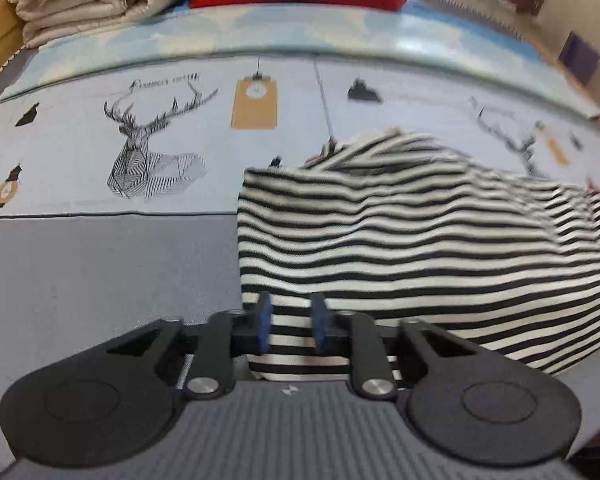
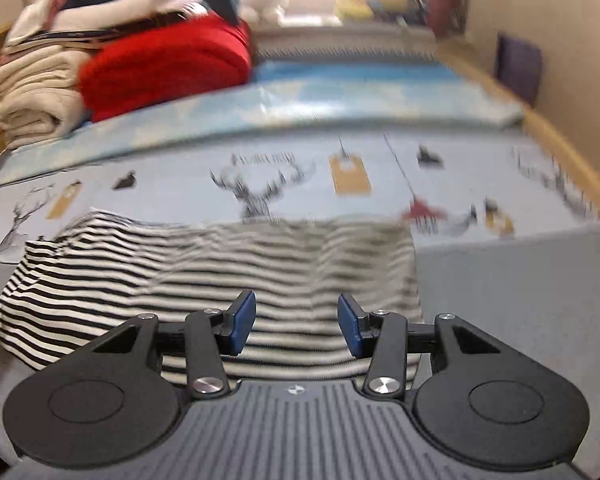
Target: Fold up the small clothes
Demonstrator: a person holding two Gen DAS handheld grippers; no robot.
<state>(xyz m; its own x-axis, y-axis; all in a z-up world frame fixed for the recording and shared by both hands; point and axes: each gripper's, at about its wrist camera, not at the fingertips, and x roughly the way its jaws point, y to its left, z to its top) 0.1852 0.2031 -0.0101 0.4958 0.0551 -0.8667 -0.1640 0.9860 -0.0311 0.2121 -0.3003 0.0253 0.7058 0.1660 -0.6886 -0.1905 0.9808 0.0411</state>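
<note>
A black-and-white striped garment lies rumpled on the bed, right of centre in the left wrist view. My left gripper is over its near left corner, blue pads a narrow gap apart with striped cloth showing between them. In the right wrist view the same garment spreads across the lower left and middle. My right gripper is open above its near right edge, pads wide apart, nothing held.
The bed has a light blue sheet with deer prints and a grey band near me. Folded cream blankets and a red blanket are stacked at the far left. A wooden bed edge runs along the right.
</note>
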